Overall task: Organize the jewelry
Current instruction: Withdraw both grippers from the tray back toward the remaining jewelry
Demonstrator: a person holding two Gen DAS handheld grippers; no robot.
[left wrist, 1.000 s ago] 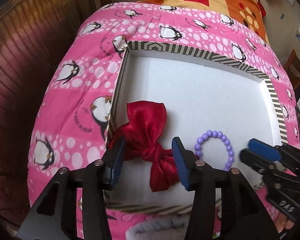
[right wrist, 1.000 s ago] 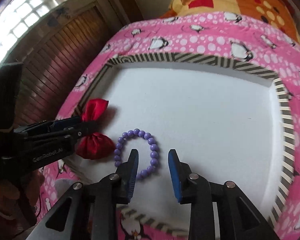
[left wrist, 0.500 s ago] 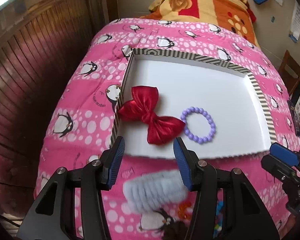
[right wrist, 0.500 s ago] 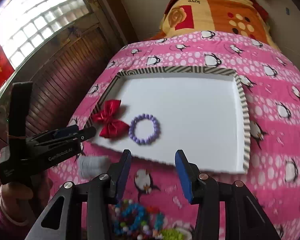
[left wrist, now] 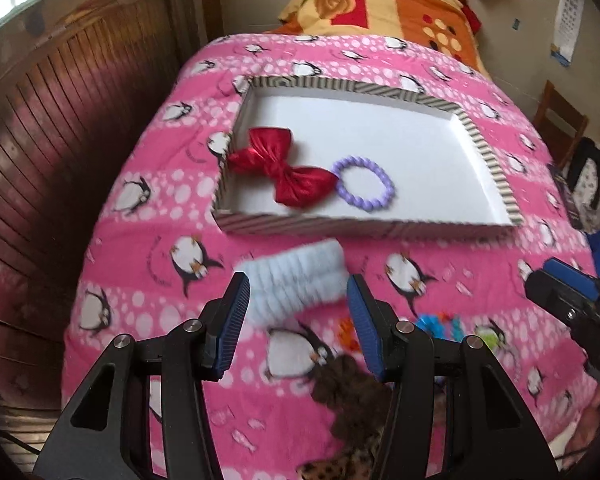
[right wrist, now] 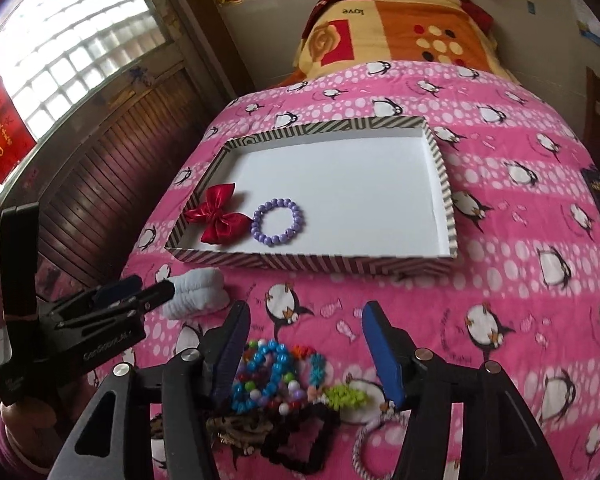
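Striped-rim tray [right wrist: 444, 184], matte white floor: satin red bow [right wrist: 219, 220] touching glossy purple bead bracelet [right wrist: 278, 222]. Fluffy blue scrunchie [left wrist: 296, 280], blurred, prob. ribbed. L gripper [left wrist: 296, 320], R gripper [right wrist: 306, 346]: fingers apart, empty.

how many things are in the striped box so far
2. A red bow lies by the left wall of the striped box, near its front corner. A purple bead bracelet lies just right of it, touching it. Nothing looks hidden.
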